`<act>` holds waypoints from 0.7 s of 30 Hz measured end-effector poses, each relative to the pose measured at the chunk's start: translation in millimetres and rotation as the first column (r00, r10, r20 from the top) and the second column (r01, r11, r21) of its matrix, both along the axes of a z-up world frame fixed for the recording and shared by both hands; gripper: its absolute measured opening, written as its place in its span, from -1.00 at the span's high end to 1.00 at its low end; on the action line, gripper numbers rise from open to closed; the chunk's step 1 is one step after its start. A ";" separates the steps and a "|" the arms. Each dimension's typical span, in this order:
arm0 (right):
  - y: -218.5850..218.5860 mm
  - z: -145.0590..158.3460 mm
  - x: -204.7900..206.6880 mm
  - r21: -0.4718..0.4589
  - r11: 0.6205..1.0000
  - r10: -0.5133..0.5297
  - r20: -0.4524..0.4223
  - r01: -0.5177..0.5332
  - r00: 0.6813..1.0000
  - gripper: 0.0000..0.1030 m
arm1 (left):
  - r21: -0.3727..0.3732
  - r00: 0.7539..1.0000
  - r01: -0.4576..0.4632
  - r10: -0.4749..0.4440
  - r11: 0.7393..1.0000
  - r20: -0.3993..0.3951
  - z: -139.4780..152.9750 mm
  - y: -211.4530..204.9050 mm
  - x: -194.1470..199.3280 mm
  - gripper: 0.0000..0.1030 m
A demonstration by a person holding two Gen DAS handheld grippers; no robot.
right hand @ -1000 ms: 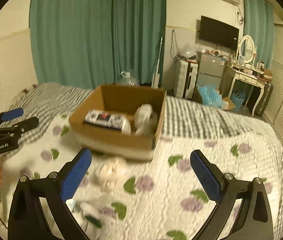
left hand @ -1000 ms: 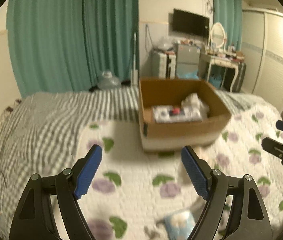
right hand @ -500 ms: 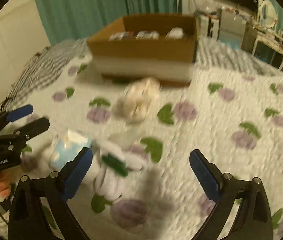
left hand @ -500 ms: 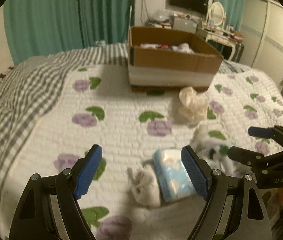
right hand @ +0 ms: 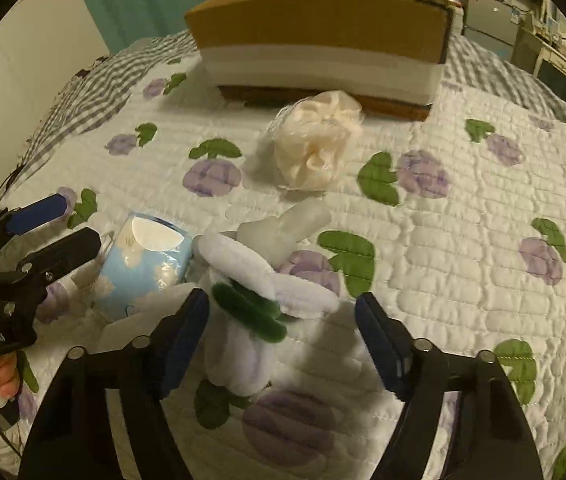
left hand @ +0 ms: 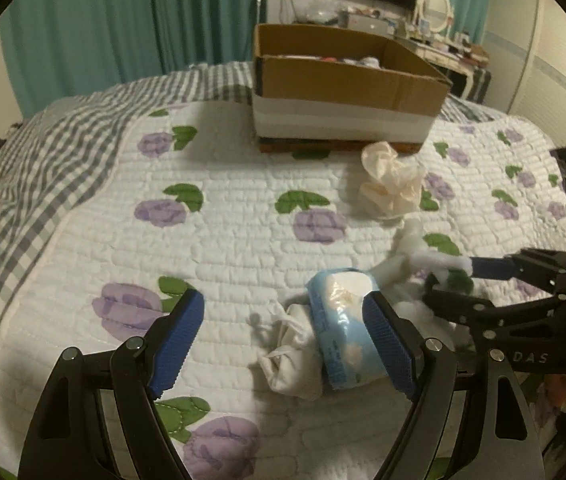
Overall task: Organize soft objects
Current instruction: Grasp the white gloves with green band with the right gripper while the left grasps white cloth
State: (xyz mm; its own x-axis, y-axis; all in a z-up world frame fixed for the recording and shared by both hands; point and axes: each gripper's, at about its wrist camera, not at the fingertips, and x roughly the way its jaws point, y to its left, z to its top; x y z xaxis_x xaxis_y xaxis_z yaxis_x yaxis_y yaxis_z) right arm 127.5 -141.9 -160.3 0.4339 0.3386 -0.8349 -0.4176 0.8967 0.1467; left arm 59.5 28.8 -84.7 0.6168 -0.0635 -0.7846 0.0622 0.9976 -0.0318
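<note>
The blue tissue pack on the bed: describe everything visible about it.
The tissue pack is a soft, glossy plastic packet, light blue with white cloud shapes and a white oval patch on its upper end. It lies tilted on the quilt, with a white cloth bundle against one side and a white plush toy close on the other. The left gripper hangs open over it, one finger beside its edge.

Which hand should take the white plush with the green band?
Right. The right gripper already straddles the white plush, jaws closing around it. The left gripper is open over the blue tissue pack instead.
</note>
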 end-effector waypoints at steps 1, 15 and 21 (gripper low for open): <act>1.7 -1.6 0.4 0.002 1.000 0.006 -0.005 -0.006 1.000 -0.21 | 0.005 1.000 0.006 -0.006 1.000 0.000 -0.3 -1.9 -0.7 -0.61; -22.2 37.0 -8.9 0.079 0.997 -0.034 0.086 0.027 0.996 -0.02 | 0.045 0.993 0.115 -0.115 0.992 0.006 8.6 -46.6 -13.4 -0.59; -46.6 56.0 -10.6 0.113 0.990 -0.098 0.113 0.085 0.989 -0.02 | 0.030 0.976 0.218 -0.217 0.976 -0.013 6.5 -79.7 -12.1 -0.50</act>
